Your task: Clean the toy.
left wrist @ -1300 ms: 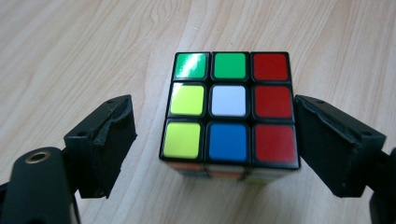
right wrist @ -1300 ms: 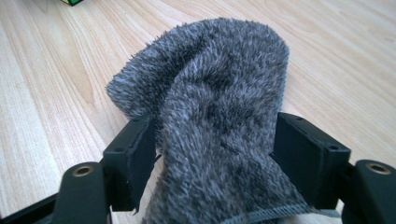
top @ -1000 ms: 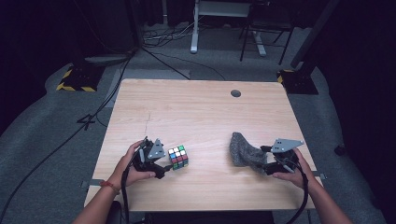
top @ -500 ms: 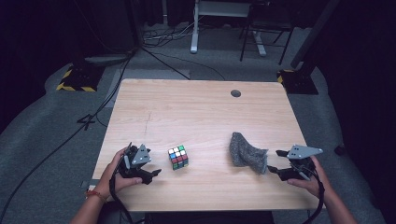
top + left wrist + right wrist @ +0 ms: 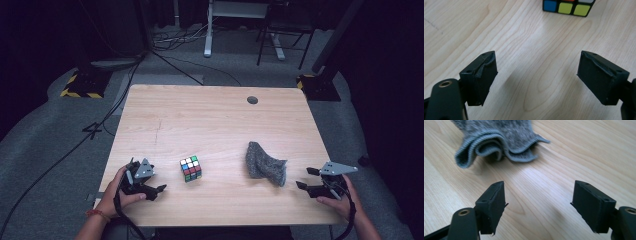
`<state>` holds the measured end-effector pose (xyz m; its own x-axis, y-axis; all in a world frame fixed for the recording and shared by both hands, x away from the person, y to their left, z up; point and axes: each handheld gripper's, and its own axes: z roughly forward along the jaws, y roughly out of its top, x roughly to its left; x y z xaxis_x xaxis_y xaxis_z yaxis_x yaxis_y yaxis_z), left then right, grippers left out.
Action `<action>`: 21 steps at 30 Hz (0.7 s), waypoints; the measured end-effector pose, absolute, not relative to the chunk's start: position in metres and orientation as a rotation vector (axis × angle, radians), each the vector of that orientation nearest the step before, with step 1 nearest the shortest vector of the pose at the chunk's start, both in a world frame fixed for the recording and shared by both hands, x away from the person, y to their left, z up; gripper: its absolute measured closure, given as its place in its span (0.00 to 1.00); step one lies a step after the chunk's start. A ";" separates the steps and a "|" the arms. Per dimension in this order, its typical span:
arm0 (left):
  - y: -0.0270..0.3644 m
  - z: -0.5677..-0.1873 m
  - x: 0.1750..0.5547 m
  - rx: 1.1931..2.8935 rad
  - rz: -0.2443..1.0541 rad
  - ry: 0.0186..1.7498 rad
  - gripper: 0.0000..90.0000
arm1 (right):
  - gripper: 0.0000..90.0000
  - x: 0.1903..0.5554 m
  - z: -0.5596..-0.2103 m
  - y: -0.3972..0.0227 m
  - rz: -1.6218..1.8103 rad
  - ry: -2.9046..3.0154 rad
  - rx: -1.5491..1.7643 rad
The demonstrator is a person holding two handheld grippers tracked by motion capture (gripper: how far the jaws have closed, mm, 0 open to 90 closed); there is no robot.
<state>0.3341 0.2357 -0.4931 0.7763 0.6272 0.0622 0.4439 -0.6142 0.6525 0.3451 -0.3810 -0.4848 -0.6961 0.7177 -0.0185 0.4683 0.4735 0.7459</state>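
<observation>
**A:** Cube puzzle with small coloured squares [image 5: 190,168], where?

**B:** Flat on the pale wooden table [image 5: 210,120], just past the black two-jaw left gripper [image 5: 536,75]. Spread wide, holding nothing.

**A:** And on the other side?

**B:** Black two-jaw right gripper [image 5: 539,202], gaping and empty too. Aimed at the crumpled grey knitted cloth [image 5: 265,165], near but apart. Probably lined up for one grab each.

**A:** Any boxes or bowls?

**B:** None. Farther off, just a small round dark hole [image 5: 252,100] in the tabletop.

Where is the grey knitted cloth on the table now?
In the high view, the crumpled grey knitted cloth lies on the wooden table's right half, between the multicoloured puzzle cube and the right gripper, untouched.
</observation>
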 end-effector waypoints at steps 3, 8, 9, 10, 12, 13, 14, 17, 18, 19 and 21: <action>0.240 -0.498 0.334 2.319 0.355 0.826 0.18 | 0.30 0.343 -0.490 -0.391 1.064 2.381 1.043; 0.248 -0.504 0.334 2.247 0.322 0.863 0.16 | 0.30 0.342 -0.502 -0.402 1.049 2.345 1.103; 0.247 -0.504 0.333 2.244 0.328 0.873 0.16 | 0.29 0.341 -0.503 -0.404 1.065 2.339 1.114; 0.247 -0.504 0.332 2.243 0.331 0.879 0.16 | 0.29 0.342 -0.502 -0.405 1.066 2.331 1.127; 0.247 -0.504 0.332 2.239 0.330 0.884 0.16 | 0.29 0.342 -0.503 -0.406 1.060 2.317 1.146; 0.247 -0.504 0.332 2.239 0.330 0.885 0.16 | 0.29 0.341 -0.503 -0.405 1.046 2.314 1.135; 0.247 -0.504 0.332 2.240 0.330 0.883 0.16 | 0.28 0.340 -0.503 -0.403 1.032 2.311 1.125; 0.247 -0.504 0.332 2.240 0.330 0.884 0.16 | 0.28 0.339 -0.503 -0.402 1.023 2.304 1.109; 0.247 -0.504 0.332 2.239 0.330 0.885 0.16 | 0.28 0.339 -0.503 -0.402 1.026 2.307 1.111; 0.247 -0.504 0.332 2.238 0.329 0.885 0.16 | 0.28 0.340 -0.503 -0.403 1.028 2.309 1.119; 0.247 -0.504 0.332 2.238 0.330 0.886 0.16 | 0.28 0.341 -0.503 -0.404 1.037 2.319 1.127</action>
<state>0.3319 0.2471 -0.5043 0.7339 0.6790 -0.0185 0.5016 -0.5234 0.6889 0.3408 -0.4037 -0.5030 -0.6168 0.7871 -0.0031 0.5224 0.4124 0.7463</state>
